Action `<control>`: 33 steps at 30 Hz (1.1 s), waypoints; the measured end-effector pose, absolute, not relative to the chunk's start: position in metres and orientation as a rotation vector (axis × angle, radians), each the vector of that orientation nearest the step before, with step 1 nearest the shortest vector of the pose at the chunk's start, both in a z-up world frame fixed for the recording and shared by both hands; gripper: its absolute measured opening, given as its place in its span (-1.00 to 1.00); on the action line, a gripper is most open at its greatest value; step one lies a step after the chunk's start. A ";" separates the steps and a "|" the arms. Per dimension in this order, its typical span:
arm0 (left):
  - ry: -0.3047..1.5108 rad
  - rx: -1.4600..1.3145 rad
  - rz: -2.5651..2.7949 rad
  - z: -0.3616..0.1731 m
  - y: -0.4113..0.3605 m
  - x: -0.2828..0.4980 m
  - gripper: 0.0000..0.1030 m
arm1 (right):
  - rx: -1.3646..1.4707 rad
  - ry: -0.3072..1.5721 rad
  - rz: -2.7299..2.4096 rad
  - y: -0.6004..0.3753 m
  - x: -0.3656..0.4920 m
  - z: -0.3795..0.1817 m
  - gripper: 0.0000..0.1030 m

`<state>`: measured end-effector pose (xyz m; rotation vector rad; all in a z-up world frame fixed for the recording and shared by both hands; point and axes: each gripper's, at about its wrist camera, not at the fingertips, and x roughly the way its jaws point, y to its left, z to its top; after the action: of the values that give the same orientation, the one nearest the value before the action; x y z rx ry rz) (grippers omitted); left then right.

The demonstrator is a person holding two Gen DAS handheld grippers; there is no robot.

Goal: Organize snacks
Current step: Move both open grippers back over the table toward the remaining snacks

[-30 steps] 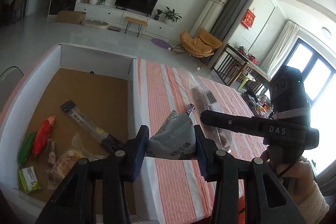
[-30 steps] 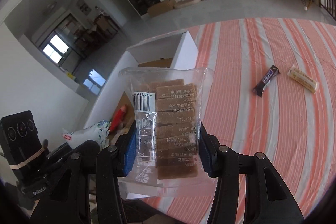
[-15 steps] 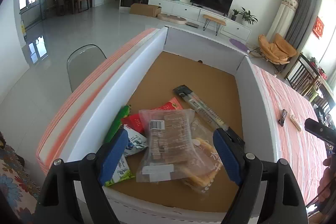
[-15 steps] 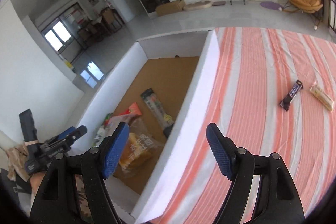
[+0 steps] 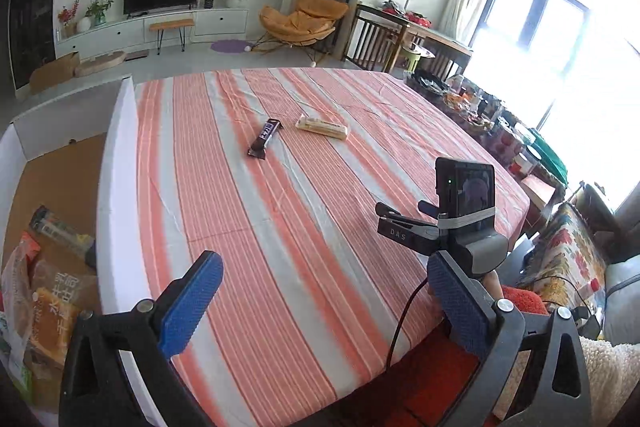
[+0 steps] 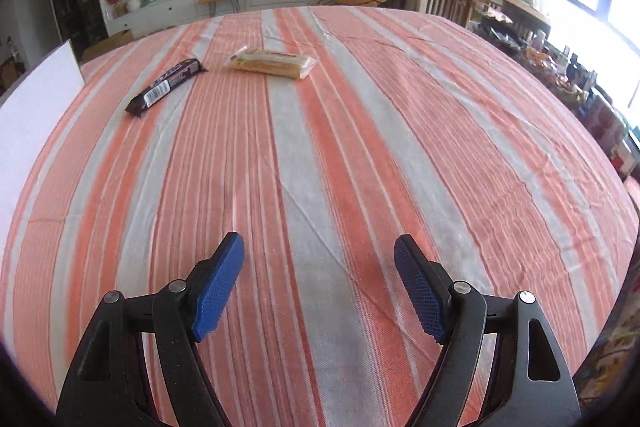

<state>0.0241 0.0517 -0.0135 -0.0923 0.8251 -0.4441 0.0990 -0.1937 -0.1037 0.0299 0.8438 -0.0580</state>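
Note:
A dark chocolate bar (image 5: 264,138) and a pale cracker packet (image 5: 322,127) lie side by side far out on the striped tablecloth (image 5: 320,207). Left of them stands a white-walled box (image 5: 116,147) with a brown floor, and several snack packets (image 5: 48,299) lie in its near corner. My left gripper (image 5: 324,263) hovers over the cloth's near part; its jaws are opening and hold nothing. My right gripper (image 6: 319,241) is open and empty above the cloth. From there the chocolate bar (image 6: 166,87) and cracker packet (image 6: 272,63) are well ahead, up and to the left.
The right hand's gripper body with its screen (image 5: 464,195) shows at the left view's right, near the table's edge. A cluttered side table (image 5: 480,115) stands beyond that edge. The box wall (image 6: 36,115) rises at the right view's left edge.
A second ago the left gripper held a grey pouch and the right a clear pack of brown biscuits. Both have let go, and the biscuit pack lay in the box. Both grippers swung right over the table.

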 end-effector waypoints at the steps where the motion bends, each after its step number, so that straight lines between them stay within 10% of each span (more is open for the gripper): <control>1: 0.847 -0.077 -0.448 -0.023 0.036 0.034 0.97 | 0.059 0.824 -0.088 -0.199 0.095 -0.100 0.56; 16: 0.942 0.022 -0.124 -0.139 0.022 0.137 0.96 | 0.104 0.866 -0.076 -0.205 0.100 -0.115 0.63; 33: 0.941 0.040 -0.095 -0.146 0.020 0.139 1.00 | 0.084 0.879 -0.076 -0.200 0.100 -0.117 0.70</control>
<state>0.1391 0.0202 -0.1463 0.0405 0.9406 -0.0955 0.1003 -0.2005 -0.1169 0.0839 0.8786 -0.0756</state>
